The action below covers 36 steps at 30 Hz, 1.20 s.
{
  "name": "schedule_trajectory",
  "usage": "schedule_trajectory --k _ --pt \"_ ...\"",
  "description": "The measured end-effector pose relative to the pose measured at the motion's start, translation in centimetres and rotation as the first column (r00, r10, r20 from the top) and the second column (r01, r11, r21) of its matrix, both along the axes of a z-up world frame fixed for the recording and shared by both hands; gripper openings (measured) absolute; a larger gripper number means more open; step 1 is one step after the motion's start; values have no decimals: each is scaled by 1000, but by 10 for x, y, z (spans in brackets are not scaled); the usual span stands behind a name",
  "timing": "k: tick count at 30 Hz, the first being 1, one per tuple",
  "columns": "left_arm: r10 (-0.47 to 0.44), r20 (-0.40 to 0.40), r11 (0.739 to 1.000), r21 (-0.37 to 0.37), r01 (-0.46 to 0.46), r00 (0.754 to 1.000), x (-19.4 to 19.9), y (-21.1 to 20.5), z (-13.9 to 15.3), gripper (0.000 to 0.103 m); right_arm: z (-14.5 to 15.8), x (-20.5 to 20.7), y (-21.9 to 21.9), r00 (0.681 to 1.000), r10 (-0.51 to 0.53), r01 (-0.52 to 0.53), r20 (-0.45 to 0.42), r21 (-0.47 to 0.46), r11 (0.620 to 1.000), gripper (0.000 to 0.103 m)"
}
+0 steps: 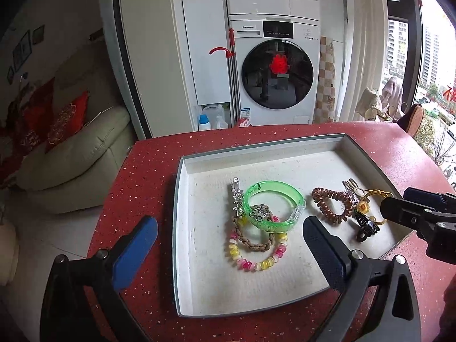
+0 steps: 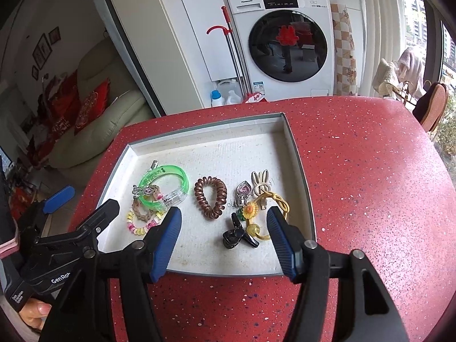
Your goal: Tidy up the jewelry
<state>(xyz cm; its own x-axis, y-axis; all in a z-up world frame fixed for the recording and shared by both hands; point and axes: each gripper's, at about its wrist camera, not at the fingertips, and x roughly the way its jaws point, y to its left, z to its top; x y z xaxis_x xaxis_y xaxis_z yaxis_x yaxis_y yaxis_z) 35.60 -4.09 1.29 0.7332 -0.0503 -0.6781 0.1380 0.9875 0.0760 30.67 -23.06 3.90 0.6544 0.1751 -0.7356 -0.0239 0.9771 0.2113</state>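
Jewelry in tray [image 2: 299, 171], both tongs wide

**Laundry corner beside a bright window**

A white washing machine [image 2: 287, 40] is standing against white cabinets [image 2: 176, 28]. Daylight is coming through the window [image 1: 427, 57] at right. A cream sofa [image 1: 71, 154] with red cushions [image 1: 65, 119] is sitting at left.

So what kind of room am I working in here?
Most likely a home, an open living area joined to a laundry nook: a front-loading washing machine in white cabinets, a cream sofa with red cushions, and the jewelry tray on a red speckled table.
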Motion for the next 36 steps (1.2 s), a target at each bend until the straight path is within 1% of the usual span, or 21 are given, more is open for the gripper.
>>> schedule_trajectory --k 2,5,8,11,13,14,17,19,21,24,32,36 --pt "5 -5 1000 -2 -5 1000 -2 1 0 103 3 -3 2 1000 -4 4 12 -14 1000 81" --pt "14 -23 1000 -9 -14 1000 -5 3 -3 103 4 -6 4 1000 -9 10 19 -35 999 86" --pt "27 -36 999 -18 -27 999 -9 5 -5 103 5 -11 5 1000 -11 13 29 -50 999 86" --pt "37 -33 999 -20 -38 999 -14 8 -5 103 5 -16 5 999 -19 22 49 -46 999 87" --pt "41 -33 999 -23 -42 999 -16 9 -5 103 5 -20 6 997 -29 33 72 -53 998 92" --pt "43 -35 999 -23 -44 998 -17 9 -5 103 5 -21 7 996 -35 40 76 -64 997 102" --pt "52 -36 998 -16 -53 998 -20 10 -6 103 5 -25 10 994 -46 55 99 -91 994 103" --pt "61 -32 998 -12 -62 998 -22 10 -7 103 5 -27 11 992 -52 62 112 -90 994 103" --pt "61 -33 998 -15 -62 998 -25 10 -7 103 6 -29 11 991 -59 70 117 -89 994 103" --pt "65 -35 998 -25 -66 997 -29 11 -7 103 8 -33 12 990 -62 77 128 -112 991 103" --pt "80 -9 996 -26 -80 997 -47 14 -5 103 5 -44 20 991 -48 71 127 -188 980 103" --pt "94 -8 995 -32 -94 996 -58 16 -5 103 3 -55 21 992 -44 66 120 -192 979 103"
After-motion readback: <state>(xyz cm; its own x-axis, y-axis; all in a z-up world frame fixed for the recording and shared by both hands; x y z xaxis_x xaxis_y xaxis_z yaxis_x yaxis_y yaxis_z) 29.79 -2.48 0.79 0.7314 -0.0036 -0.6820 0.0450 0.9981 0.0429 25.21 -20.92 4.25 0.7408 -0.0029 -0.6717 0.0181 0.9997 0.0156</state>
